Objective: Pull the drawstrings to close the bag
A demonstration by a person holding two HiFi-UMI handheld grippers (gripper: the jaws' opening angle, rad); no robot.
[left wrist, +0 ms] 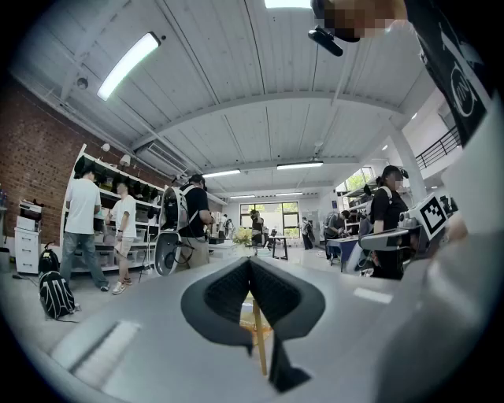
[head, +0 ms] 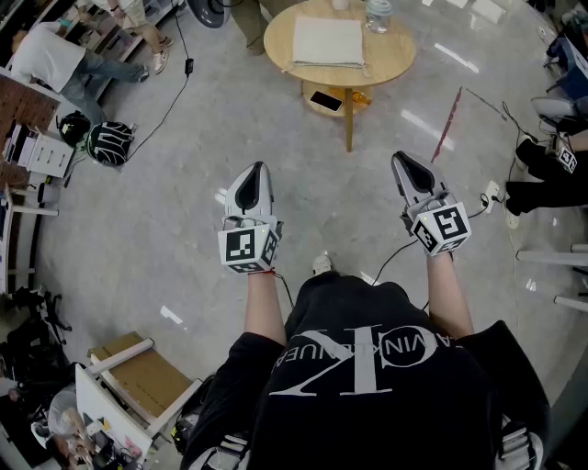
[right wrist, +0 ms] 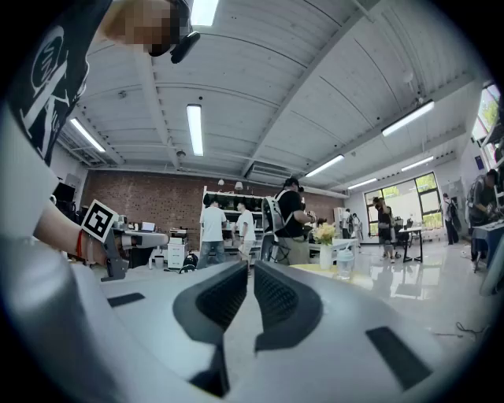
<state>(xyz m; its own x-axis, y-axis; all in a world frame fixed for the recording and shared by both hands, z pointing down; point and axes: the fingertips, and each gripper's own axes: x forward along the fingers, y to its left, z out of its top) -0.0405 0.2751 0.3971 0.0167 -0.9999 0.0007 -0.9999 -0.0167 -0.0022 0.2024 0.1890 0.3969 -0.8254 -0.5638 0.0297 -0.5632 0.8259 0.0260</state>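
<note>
head view, foreground: the person's black t-shirt (head: 367, 386) fills the lower edge, and both bare forearms reach forward over a glossy grey floor (head: 165, 229). each hand carries a tool held level, with its marker cube (part of the tool) nearest the wrist. the left gripper (head: 254, 179) and the right gripper (head: 409, 170) are well apart and point ahead, neither touching anything.

left gripper view: the dark ribbed pads (left wrist: 228, 295) are pressed together at their tips, with nothing pinched. a wooden table leg (left wrist: 258, 338) shows far behind, through the gap lower down.

right gripper view: the pads (right wrist: 216, 295) stand a narrow slit apart and the slit is empty.

head view, middle distance: a cardboard box (head: 142, 372) sits low at the left, and a black cable (head: 400, 250) trails over the floor near the right hand.

head view, far: a round wooden table (head: 386, 60) stands ahead of both tools, well out of their reach. the bag (head: 328, 41) lies flat and pale on its top, beside a clear bottle (head: 378, 14). its drawstrings cannot be made out. a phone (head: 326, 100) rests on the shelf below. a backpack (head: 108, 142) lies on the floor at the far left.
</note>
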